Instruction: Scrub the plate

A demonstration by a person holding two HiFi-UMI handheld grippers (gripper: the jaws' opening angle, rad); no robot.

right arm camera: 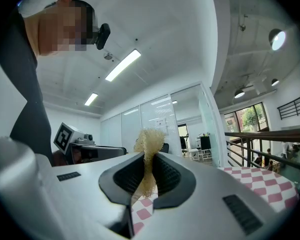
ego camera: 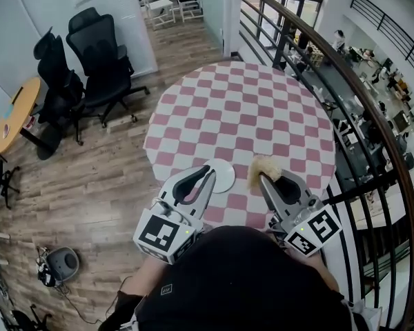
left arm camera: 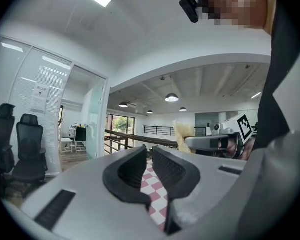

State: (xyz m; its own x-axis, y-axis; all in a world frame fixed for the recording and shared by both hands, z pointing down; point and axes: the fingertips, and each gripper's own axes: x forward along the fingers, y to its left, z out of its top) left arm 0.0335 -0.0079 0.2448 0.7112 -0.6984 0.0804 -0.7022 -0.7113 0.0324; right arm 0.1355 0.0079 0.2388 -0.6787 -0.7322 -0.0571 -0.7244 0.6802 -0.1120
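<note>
A small white plate (ego camera: pixel 225 176) lies on the near edge of a round table with a pink-and-white checked cloth (ego camera: pixel 248 109). My left gripper (ego camera: pixel 209 174) hangs over the plate's left side, its jaws shut with nothing between them (left arm camera: pixel 150 154). To the right of the plate, my right gripper (ego camera: pixel 265 180) is shut on a pale yellow mesh scrubber (ego camera: pixel 263 166), whose fluffy top sticks out above the jaws (right arm camera: pixel 149 140). Both grippers are held up off the table. In the left gripper view the scrubber (left arm camera: pixel 182 133) shows beside the right gripper.
Two black office chairs (ego camera: pixel 90 54) stand on the wood floor to the left, near a wooden desk (ego camera: pixel 14 112). A curved black railing (ego camera: pixel 345 81) runs close behind and to the right of the table. A grey device (ego camera: pixel 61 262) sits on the floor.
</note>
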